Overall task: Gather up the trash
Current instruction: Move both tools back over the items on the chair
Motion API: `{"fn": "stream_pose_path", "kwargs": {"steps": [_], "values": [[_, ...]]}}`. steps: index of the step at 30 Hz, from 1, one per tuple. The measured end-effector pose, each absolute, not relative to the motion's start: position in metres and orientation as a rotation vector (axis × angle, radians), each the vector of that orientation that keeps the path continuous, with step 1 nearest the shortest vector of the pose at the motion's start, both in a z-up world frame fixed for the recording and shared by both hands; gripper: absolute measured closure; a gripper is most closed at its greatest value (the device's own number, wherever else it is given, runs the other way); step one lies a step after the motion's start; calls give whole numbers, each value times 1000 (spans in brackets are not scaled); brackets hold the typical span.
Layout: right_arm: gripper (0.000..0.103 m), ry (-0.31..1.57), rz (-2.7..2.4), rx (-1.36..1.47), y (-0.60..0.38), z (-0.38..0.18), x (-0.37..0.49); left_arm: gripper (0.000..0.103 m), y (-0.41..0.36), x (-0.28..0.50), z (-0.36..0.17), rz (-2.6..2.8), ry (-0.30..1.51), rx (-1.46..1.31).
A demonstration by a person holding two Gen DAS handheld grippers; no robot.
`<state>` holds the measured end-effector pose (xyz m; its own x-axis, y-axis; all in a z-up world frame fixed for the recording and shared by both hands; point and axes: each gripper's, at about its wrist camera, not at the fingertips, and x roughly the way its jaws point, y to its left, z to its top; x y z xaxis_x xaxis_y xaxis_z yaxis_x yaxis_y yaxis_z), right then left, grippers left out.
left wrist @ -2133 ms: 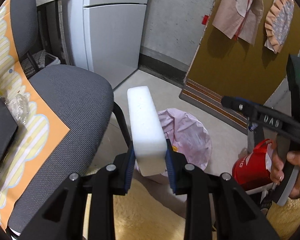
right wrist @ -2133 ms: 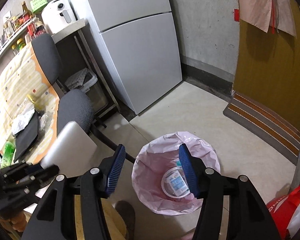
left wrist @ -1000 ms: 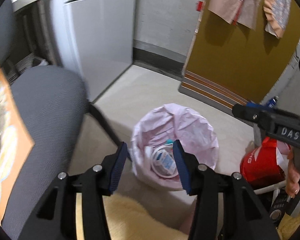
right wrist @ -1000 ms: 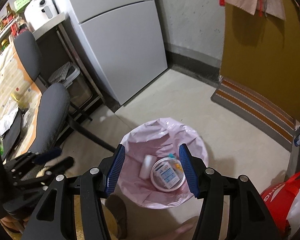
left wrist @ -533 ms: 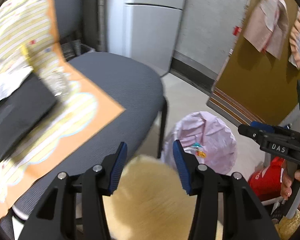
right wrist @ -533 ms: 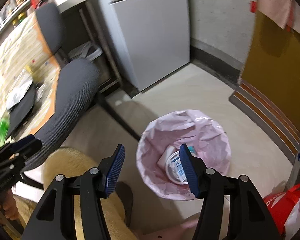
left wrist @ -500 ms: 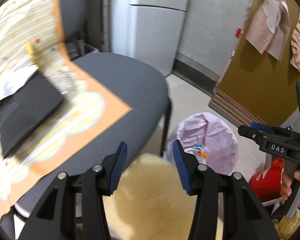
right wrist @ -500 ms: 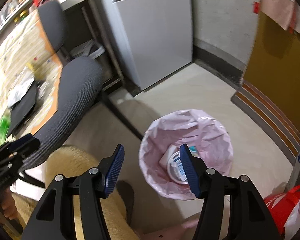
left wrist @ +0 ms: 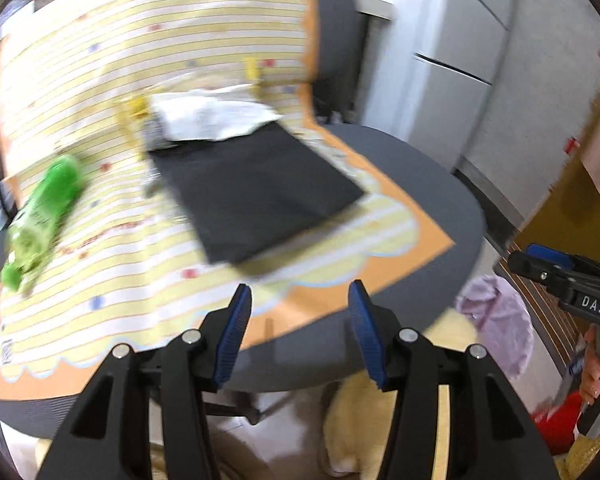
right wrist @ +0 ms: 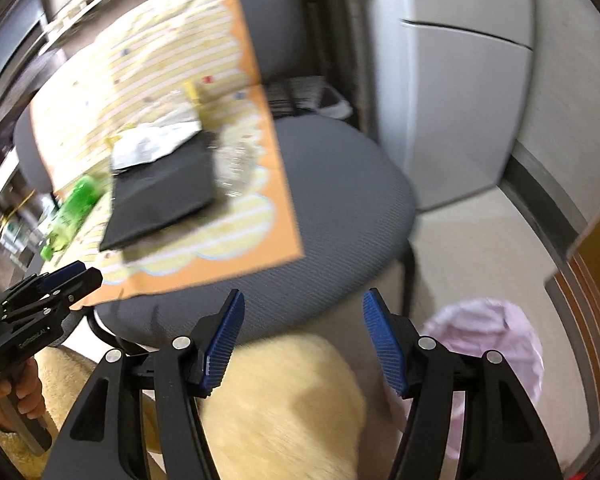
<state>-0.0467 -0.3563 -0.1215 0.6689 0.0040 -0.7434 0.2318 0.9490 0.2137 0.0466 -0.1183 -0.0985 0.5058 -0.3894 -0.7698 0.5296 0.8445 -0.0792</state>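
Trash on the chair, both grippers empty

Trash is spread on a striped yellow and orange sheet (left wrist: 100,184) that is laid over a grey chair (right wrist: 340,200). A green bottle (left wrist: 40,216) is seen lying on its side near the left edge of the sheet. A flat black piece (left wrist: 256,200) is seen in the middle, and crumpled white paper (left wrist: 216,116) is resting partly on its far end. A clear crushed bottle (right wrist: 236,168) is seen just beside the black piece.

The left gripper (left wrist: 296,332) is held in front of the chair seat. Its jaws are spread wide and nothing is held between them. The right gripper (right wrist: 304,340) is also held wide apart with nothing in it. A bin with a pink bag (right wrist: 496,340) is seen on the floor to the right of the chair. A white fridge (right wrist: 460,80) is seen behind the chair. The pictures are blurred.
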Motion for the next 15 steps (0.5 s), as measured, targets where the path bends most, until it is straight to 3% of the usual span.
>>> {"fn": "stream_pose_path", "kwargs": {"steps": [15], "values": [[37,781,134,169,-278,-95,105,54,-26,117,-96,-320,906,68]]}}
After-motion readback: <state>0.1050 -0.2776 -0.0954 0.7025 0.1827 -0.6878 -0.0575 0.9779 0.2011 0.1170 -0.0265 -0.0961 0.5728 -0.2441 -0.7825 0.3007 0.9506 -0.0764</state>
